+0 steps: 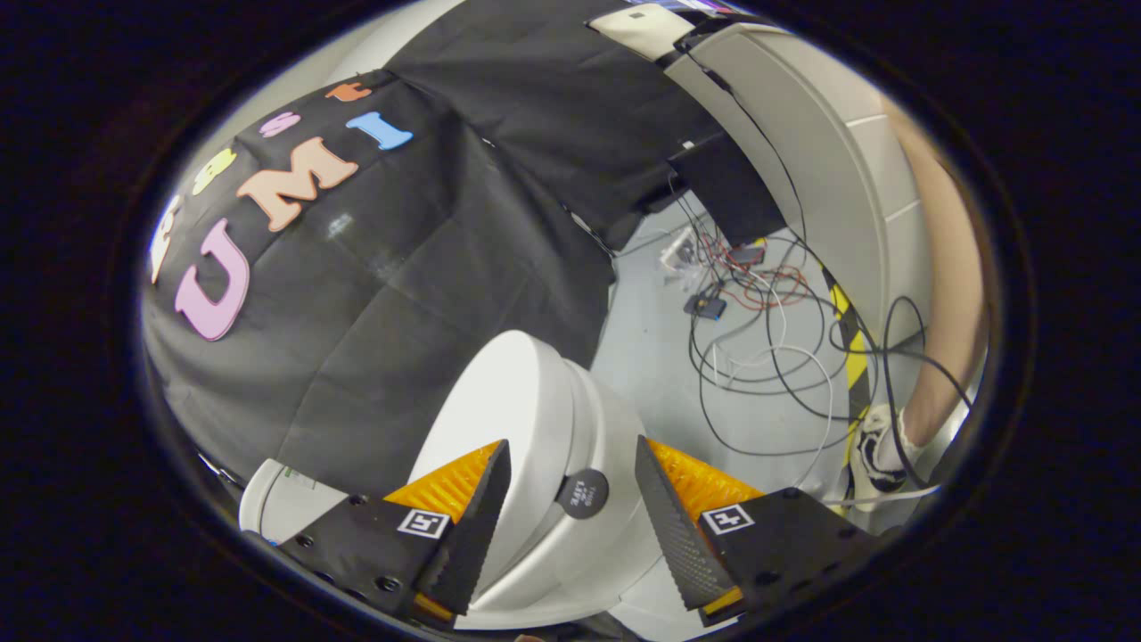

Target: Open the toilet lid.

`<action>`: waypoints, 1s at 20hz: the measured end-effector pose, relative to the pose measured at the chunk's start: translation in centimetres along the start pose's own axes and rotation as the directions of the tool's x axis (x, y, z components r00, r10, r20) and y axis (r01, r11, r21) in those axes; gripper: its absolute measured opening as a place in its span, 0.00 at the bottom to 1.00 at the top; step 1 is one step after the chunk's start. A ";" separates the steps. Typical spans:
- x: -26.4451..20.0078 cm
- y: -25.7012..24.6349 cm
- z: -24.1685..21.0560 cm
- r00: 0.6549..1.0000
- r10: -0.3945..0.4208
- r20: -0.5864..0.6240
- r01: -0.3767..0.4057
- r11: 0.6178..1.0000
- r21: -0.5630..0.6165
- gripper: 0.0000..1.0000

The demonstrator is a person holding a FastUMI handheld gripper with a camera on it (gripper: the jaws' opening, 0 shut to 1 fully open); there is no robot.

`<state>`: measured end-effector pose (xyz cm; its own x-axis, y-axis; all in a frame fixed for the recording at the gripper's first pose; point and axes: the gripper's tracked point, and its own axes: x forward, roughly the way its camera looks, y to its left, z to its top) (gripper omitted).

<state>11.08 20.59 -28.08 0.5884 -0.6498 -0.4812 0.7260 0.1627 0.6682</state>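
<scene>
A white toilet [615, 535] stands just ahead of me, seen at a tilt. Its smooth white lid [499, 410] lies down over the seat, and I cannot make out a gap under it. A small round dark tab [582, 493] sticks out at the lid's front rim. My gripper [570, 443] is open, with one finger on each side of that tab and of the lid's front edge. Neither finger presses on the tab or the lid.
The white tank [276, 499] shows behind the lid against the black cloth wall [428, 267]. Loose cables [767, 339] and small electronics lie on the grey floor beyond the toilet. A person's leg [945, 294] and shoe [878, 455] stand at the right by a white panel [802, 160].
</scene>
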 end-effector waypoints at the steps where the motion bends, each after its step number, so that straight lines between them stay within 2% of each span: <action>1: 0.1 -0.2 -0.5 1.000 -0.004 -0.015 0.004 1.000 0.004 0.87; 6: 1.0 0.0 -3.2 0.992 0.015 -0.122 -0.007 0.998 0.061 0.79; 11: 2.1 -0.2 -3.4 0.988 0.043 -0.151 -0.021 0.989 0.146 0.71; 14: 2.7 0.4 -3.8 0.981 0.073 -0.181 -0.040 0.984 0.176 0.71; 16: 2.8 -0.2 -4.4 0.975 0.049 -0.219 -0.010 0.984 0.177 0.71; 17: 4.9 -0.3 -5.1 0.972 0.048 -0.232 -0.005 0.983 0.182 0.62; 20: 2.9 -0.1 -4.1 0.972 0.043 -0.230 0.003 0.981 0.192 0.36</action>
<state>14.16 21.75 -31.86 0.6849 -0.4538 -0.5701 0.6456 0.0151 0.7636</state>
